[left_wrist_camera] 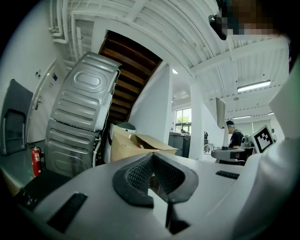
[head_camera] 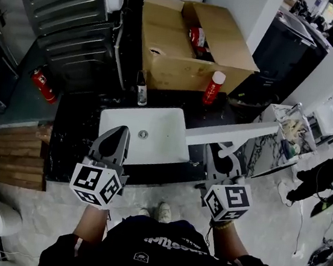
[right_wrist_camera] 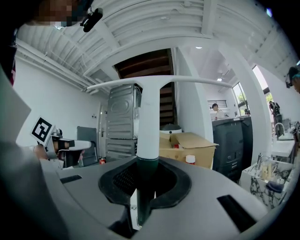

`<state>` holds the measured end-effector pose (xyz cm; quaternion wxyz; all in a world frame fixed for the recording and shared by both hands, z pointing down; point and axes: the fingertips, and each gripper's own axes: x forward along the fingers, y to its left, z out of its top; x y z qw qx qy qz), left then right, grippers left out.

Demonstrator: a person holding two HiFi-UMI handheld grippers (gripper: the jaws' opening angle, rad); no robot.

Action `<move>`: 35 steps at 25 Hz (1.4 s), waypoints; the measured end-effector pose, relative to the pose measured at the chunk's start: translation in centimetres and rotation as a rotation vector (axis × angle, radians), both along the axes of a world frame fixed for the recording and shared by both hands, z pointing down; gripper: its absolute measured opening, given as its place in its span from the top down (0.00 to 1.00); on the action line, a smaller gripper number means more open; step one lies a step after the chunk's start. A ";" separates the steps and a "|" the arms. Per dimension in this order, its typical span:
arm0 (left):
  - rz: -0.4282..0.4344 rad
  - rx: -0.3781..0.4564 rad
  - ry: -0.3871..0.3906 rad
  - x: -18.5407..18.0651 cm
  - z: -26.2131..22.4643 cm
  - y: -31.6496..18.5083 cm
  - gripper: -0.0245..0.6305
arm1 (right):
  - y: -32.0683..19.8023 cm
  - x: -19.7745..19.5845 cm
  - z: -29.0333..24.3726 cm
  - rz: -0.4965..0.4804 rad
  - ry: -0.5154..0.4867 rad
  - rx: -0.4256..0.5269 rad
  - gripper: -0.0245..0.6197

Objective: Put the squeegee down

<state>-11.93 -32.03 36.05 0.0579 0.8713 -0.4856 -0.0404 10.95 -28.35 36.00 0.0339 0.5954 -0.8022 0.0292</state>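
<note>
The squeegee (head_camera: 234,133) has a long white blade, a white stem and a dark green grip. It hangs over the right edge of the white sink (head_camera: 160,142), its blade lying level across the black counter (head_camera: 74,128). My right gripper (head_camera: 222,153) is shut on the green grip, and in the right gripper view the squeegee (right_wrist_camera: 149,123) stands straight up out of the right gripper (right_wrist_camera: 147,162), blade crosswise at the top. My left gripper (head_camera: 119,133) hovers at the sink's left front edge. In its own view the left gripper (left_wrist_camera: 152,157) has its pads meeting at the tips with nothing held.
Behind the sink stand an open cardboard box (head_camera: 189,53), a red spray can (head_camera: 214,87) and a dark bottle (head_camera: 142,89). A grey metal machine (head_camera: 66,13) and a fire extinguisher (head_camera: 42,84) are at the left, a wooden pallet (head_camera: 15,152) below them. A person (head_camera: 330,172) stands far right.
</note>
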 end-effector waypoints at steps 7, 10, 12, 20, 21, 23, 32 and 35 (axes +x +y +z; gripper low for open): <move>0.093 -0.007 -0.009 6.2 0.6 -3.6 0.94 | -1.4 6.9 2.6 0.125 -0.008 -0.078 0.85; 0.151 -0.026 -0.011 9.9 1.6 -4.8 0.94 | -1.1 10.2 4.2 0.198 -0.007 -0.127 0.85; 0.191 -0.030 -0.015 12.3 1.9 -5.4 0.94 | -0.9 12.2 5.2 0.239 -0.005 -0.157 0.85; 0.259 -0.037 -0.022 17.0 1.9 -6.9 0.94 | -2.8 17.9 15.5 0.337 -0.034 -0.402 0.85; 0.256 -0.042 -0.023 17.1 2.1 -7.1 0.94 | -3.4 18.3 17.2 0.342 -0.041 -0.439 0.85; 0.245 -0.055 -0.028 17.0 2.8 -7.4 0.94 | -4.5 18.9 19.9 0.351 -0.046 -0.493 0.85; 0.208 -0.170 -0.064 18.2 9.2 -9.5 0.94 | -9.3 20.0 27.2 0.386 -0.007 -0.604 0.86; 0.220 -0.183 -0.086 19.4 9.9 -10.2 0.94 | -10.2 20.5 29.3 0.396 -0.018 -0.643 0.86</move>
